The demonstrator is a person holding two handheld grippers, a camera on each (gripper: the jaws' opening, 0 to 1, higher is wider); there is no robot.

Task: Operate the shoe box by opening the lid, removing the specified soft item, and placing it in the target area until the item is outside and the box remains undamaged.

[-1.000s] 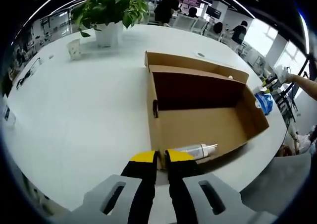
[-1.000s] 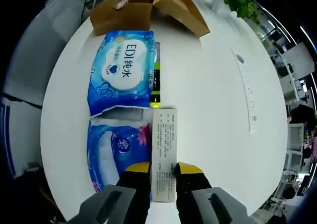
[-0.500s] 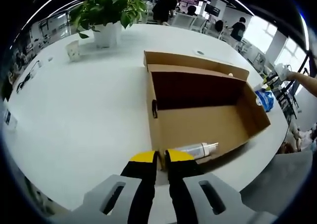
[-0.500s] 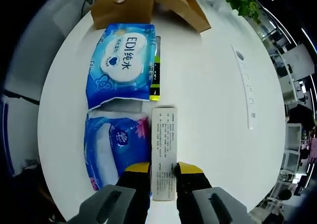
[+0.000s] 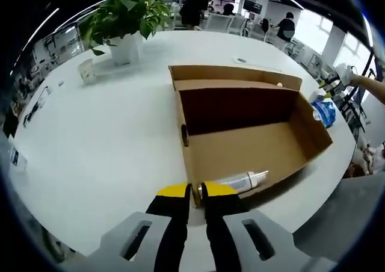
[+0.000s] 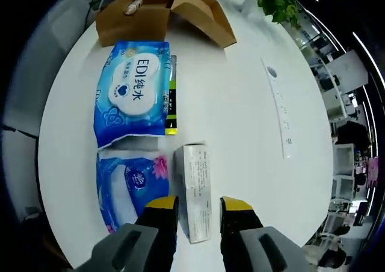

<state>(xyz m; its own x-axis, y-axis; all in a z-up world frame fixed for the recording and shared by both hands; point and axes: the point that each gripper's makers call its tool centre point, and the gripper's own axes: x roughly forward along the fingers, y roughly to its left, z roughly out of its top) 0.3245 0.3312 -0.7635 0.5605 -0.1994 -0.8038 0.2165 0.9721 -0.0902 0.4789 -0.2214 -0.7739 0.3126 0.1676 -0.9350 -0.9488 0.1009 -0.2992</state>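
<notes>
Box: open brown cardboard shoe box lies just ahead of the left claw, lid folded back; a clear pump bottle rests inside near the claw.
Soft items: two blue wipe packs lie outside on the white bench, ahead-left of the right claw.
Left claw: pressed together on the box's near wall.
Right claw: spread around a white carton, not pinching.
Risk: pulling with the left claw could tear or crease the wall.
</notes>
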